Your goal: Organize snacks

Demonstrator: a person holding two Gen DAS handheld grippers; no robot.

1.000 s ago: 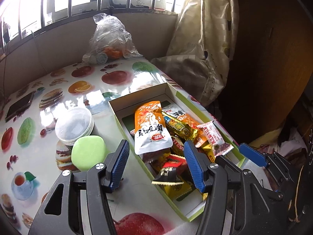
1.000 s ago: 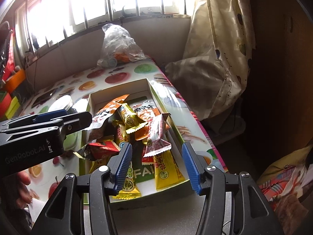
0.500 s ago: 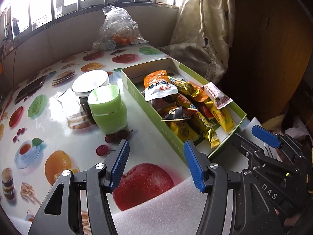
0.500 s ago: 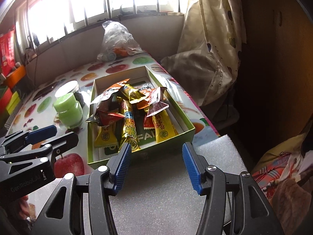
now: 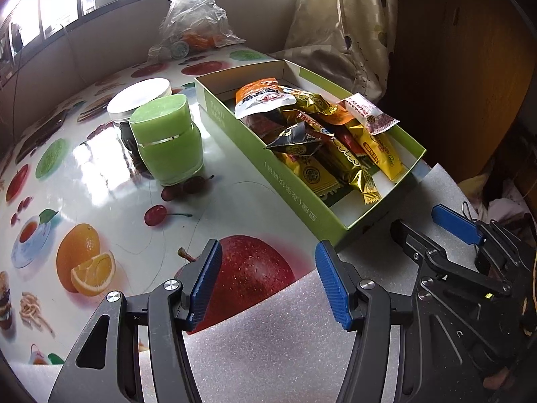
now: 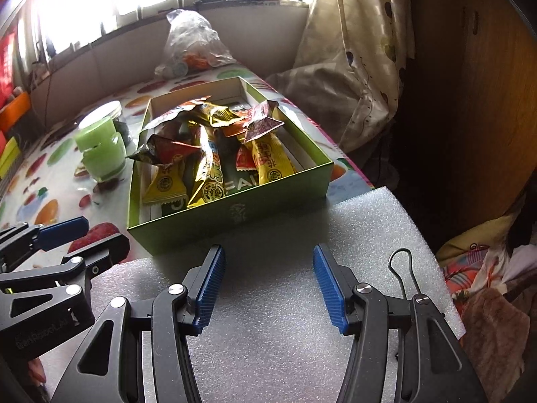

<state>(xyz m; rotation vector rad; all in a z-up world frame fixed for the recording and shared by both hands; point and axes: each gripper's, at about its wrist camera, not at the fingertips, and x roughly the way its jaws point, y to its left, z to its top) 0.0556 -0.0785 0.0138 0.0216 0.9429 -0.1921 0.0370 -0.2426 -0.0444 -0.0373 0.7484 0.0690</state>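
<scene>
Gaping claws (image 5: 268,285) before box edge (image 5: 335,231)

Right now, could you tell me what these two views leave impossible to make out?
- Box floor, both views: covered by piled snack packets.
- Dark jar, both views: mostly behind the green jar; contents unreadable.
- Plastic bag contents: crinkled film and distance blur them.
- Packet print: too small to read.
- Left gripper, right gripper: handles cut off at bottom edge.

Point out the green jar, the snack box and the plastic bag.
green jar (image 5: 166,141): left wrist view, front of its body.
snack box (image 6: 231,216): right wrist view, near outer wall.
plastic bag (image 5: 193,13): left wrist view, crumpled upper part.
</scene>
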